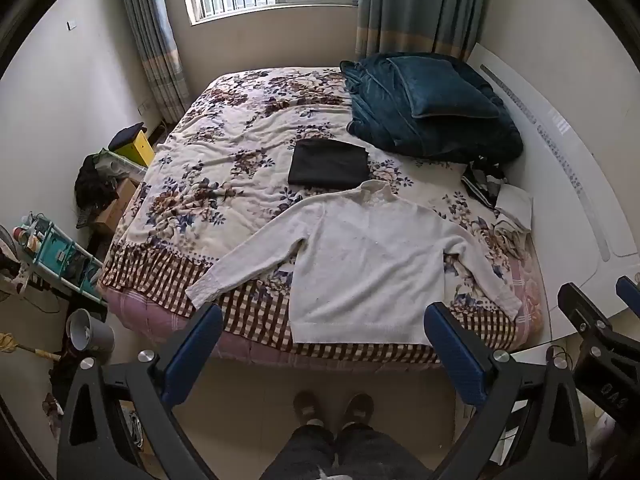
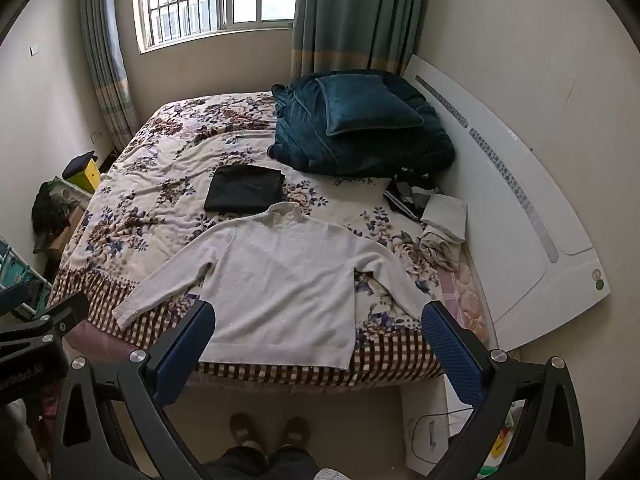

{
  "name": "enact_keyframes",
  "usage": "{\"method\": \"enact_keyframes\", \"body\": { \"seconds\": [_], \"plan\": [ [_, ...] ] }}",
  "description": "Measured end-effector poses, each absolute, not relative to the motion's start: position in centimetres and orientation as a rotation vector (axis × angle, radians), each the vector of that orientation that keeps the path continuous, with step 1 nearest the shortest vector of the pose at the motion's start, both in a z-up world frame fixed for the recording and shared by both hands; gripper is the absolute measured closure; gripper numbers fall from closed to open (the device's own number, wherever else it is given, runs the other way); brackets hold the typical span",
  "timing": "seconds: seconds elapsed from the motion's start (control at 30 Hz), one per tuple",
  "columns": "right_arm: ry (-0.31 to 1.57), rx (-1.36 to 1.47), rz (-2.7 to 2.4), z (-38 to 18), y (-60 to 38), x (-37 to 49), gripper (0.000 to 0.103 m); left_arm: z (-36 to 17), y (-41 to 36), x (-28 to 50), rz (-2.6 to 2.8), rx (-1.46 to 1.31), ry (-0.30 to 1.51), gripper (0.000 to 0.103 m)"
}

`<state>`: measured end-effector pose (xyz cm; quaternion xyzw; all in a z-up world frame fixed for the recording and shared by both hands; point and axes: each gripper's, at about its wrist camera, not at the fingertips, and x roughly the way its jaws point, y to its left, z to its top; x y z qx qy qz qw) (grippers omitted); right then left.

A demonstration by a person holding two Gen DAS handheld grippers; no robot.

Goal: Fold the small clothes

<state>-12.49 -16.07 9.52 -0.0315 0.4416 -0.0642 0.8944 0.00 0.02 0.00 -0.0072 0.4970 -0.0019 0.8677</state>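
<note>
A white knitted long-sleeved sweater lies spread flat, front up, on the near part of a bed covered with a cream blanket printed with brown and blue flowers. Its hem lies at the near edge of the bed over the blanket's brown-and-white checked border, its high collar points toward the far side, and both sleeves are stretched out to the left and right. Just beyond the collar sits a folded black garment, a neat rectangle close to the sweater. Farther back on the right a heap of dark teal velvet bedding with a matching cushion on top rests against the white headboard. A small pile of crumpled light and dark clothes lies at the right edge of the bed, well apart from the sweater's body.

The left gripper, with blue pads on black fingers, hangs above the floor just before the near edge of the bed, its jaws spread wide with nothing between them. The right gripper hangs likewise to the right of it, jaws wide apart and empty. Neither touches the sweater. Below, the person's two brown shoes stand on the pale floor beside the bed.
</note>
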Motion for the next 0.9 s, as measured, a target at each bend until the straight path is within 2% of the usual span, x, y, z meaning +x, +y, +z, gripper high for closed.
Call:
{"method": "enact_keyframes", "body": {
  "seconds": [0.9],
  "plan": [
    [0.906, -0.051, -0.12, 10.5, -15.9, -12.9, 0.0, 1.5, -0.5, -0.3, -0.008, 0.004, 1.015, 0.0]
  ]
}}
